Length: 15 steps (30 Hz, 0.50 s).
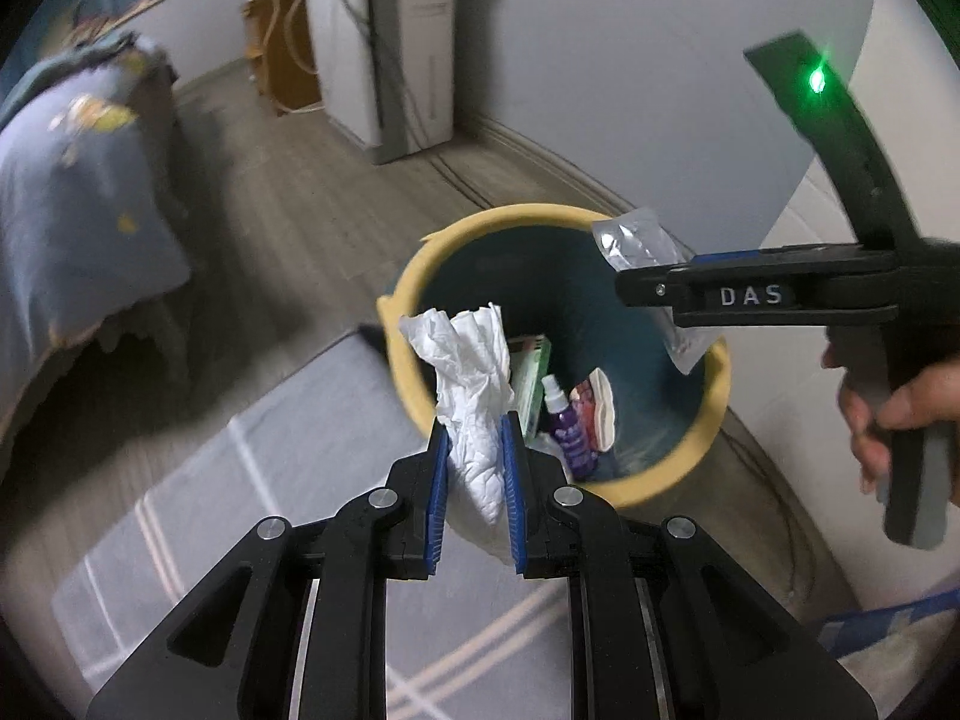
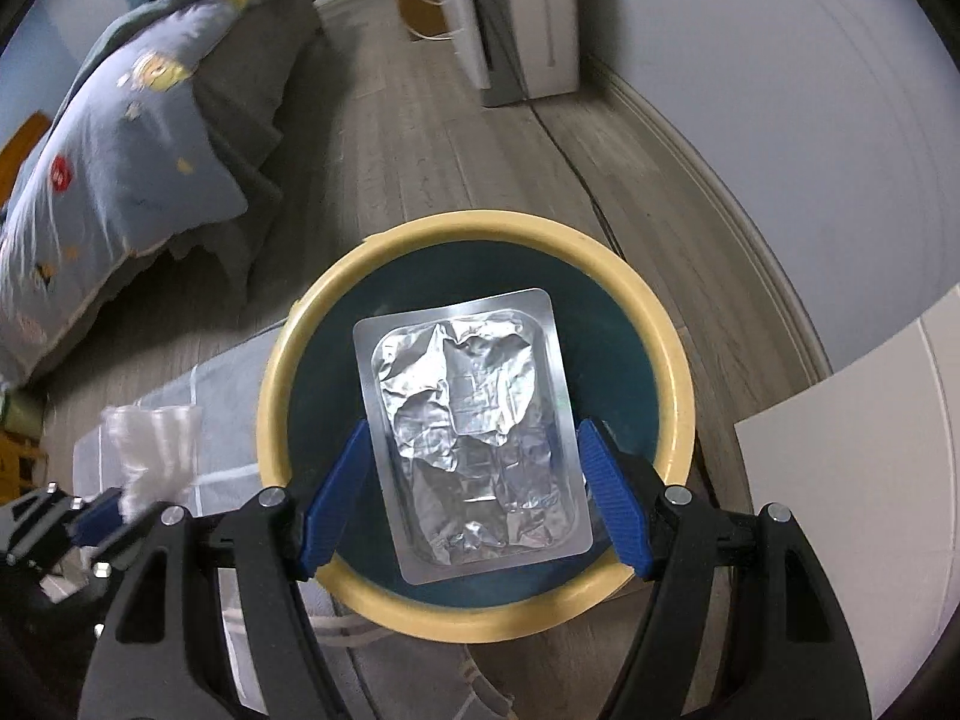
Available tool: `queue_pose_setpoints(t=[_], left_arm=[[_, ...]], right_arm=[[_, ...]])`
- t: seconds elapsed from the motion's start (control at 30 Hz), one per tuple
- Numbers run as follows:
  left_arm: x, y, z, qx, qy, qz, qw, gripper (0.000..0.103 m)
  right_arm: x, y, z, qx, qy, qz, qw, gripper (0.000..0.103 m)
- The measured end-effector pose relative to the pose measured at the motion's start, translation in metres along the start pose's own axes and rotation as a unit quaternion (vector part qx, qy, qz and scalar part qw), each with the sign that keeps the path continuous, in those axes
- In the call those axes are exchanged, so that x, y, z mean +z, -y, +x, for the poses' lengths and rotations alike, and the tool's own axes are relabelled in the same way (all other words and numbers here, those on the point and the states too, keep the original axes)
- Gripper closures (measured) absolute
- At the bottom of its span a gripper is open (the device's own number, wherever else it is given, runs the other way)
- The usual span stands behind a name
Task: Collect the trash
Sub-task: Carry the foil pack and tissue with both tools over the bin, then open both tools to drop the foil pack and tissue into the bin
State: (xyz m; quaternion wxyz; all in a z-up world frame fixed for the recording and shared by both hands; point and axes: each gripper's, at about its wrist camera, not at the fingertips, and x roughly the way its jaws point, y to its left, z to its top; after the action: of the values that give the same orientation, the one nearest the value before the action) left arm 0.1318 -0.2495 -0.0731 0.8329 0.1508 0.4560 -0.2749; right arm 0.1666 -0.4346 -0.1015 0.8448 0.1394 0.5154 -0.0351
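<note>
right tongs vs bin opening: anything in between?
Only the foil pack the right tongs grip; it hangs directly over the open bin. Shows in the right wrist view.

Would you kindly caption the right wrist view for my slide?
Right gripper holds a foil pack over the yellow-rimmed bin, with the left gripper's tissue at its side.

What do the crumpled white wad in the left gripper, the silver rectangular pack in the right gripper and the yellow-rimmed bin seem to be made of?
Crumpled white wad: likely tissue paper, matte with soft creases. Silver rectangular pack: apparently foil-backed blister packaging, shiny and wrinkled with a flat sealed border. Yellow-rimmed bin: probably plastic, with a smooth moulded rim and dark teal inside.
</note>
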Motion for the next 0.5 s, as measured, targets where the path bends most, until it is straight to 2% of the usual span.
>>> queue_pose_setpoints(t=[0.07, 0.1, 0.13, 0.17, 0.2, 0.23, 0.37, 0.5], left_arm=[[0.007, 0.005, 0.010, 0.007, 0.002, 0.009, 0.9999, 0.078], [0.009, 0.007, 0.013, 0.011, 0.006, 0.011, 0.9999, 0.069], [0.010, 0.007, 0.013, 0.011, 0.011, 0.010, 0.9998, 0.055], [0.010, 0.005, 0.010, 0.010, 0.020, 0.007, 0.9997, 0.049], [0.011, 0.004, 0.011, 0.010, 0.025, 0.004, 0.9996, 0.040], [0.013, 0.004, 0.010, 0.008, 0.030, 0.003, 0.9995, 0.040], [0.010, 0.003, 0.003, 0.010, 0.034, 0.008, 0.9993, 0.037], [0.004, -0.004, -0.016, 0.004, 0.043, -0.010, 0.9990, 0.028]], right_arm=[[0.001, 0.007, 0.000, 0.010, 0.003, 0.016, 1.000, 0.032], [0.002, 0.010, -0.001, 0.019, 0.003, 0.024, 1.000, 0.032], [0.003, 0.013, -0.001, 0.029, 0.004, 0.031, 0.999, 0.031], [0.004, 0.015, -0.001, 0.039, 0.006, 0.038, 0.998, 0.030], [0.006, 0.018, -0.001, 0.041, 0.008, 0.041, 0.998, 0.023], [0.006, 0.019, -0.002, 0.040, 0.012, 0.041, 0.998, 0.020], [0.004, 0.021, -0.007, 0.030, 0.015, 0.029, 0.999, 0.020], [-0.003, 0.024, -0.017, 0.010, 0.021, 0.005, 1.000, 0.019]])
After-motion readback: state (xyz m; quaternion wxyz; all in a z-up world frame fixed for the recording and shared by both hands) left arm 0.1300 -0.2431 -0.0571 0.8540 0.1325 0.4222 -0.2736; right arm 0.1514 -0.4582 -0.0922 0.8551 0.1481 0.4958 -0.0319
